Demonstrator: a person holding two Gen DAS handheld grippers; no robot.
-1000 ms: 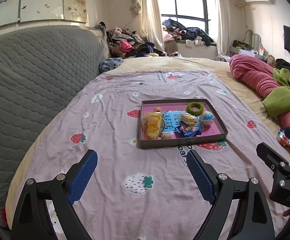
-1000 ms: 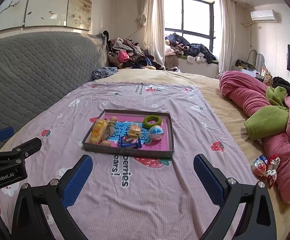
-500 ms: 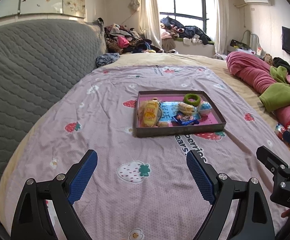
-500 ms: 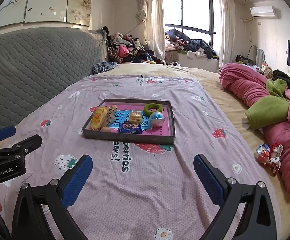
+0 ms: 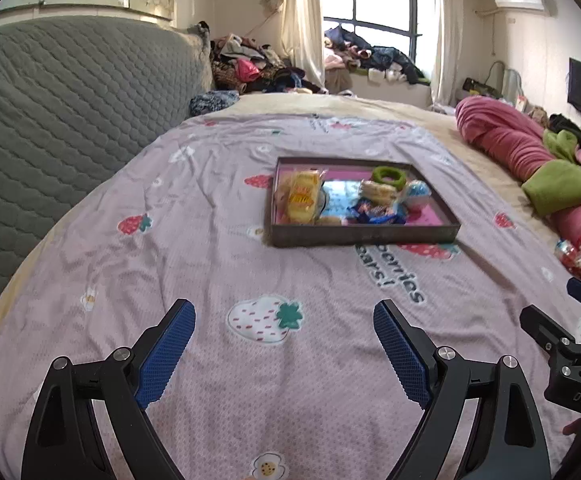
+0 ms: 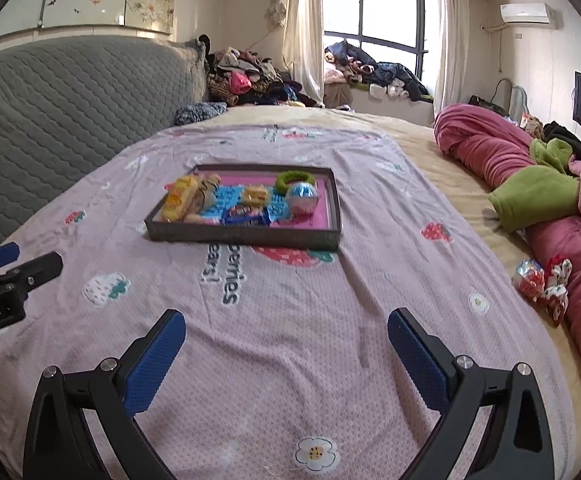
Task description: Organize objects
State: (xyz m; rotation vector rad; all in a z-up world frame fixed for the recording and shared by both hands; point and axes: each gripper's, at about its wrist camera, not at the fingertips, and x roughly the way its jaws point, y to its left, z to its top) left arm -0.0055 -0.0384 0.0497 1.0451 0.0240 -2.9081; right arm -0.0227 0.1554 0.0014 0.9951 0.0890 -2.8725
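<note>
A shallow dark tray [image 5: 362, 236] [image 6: 242, 238] with a pink floor lies on the strawberry-print sheet in the middle of the bed. Inside it are a yellow snack pack [image 5: 301, 198] [image 6: 178, 197], a green ring [image 5: 388, 176] [image 6: 295, 179], a blue and white ball [image 5: 417, 192] [image 6: 301, 197], a blue wrapper [image 5: 376, 213] [image 6: 246, 216] and a small round cake [image 5: 378, 191] [image 6: 255, 195]. My left gripper [image 5: 284, 320] hangs open over the sheet, well short of the tray, with nothing between its fingers. My right gripper [image 6: 286, 328] is open and empty too, beside it.
A red and white wrapped bundle [image 6: 542, 280] [image 5: 574, 254] lies at the right by a rolled pink and green quilt [image 6: 530, 184]. A grey padded headboard [image 5: 50, 120] runs along the left. Piled clothes [image 6: 250, 80] sit at the far end under the window.
Both grippers have sunk closer to the sheet, so the tray sits higher and nearer in both views. Their jaws have stayed equally wide.
</note>
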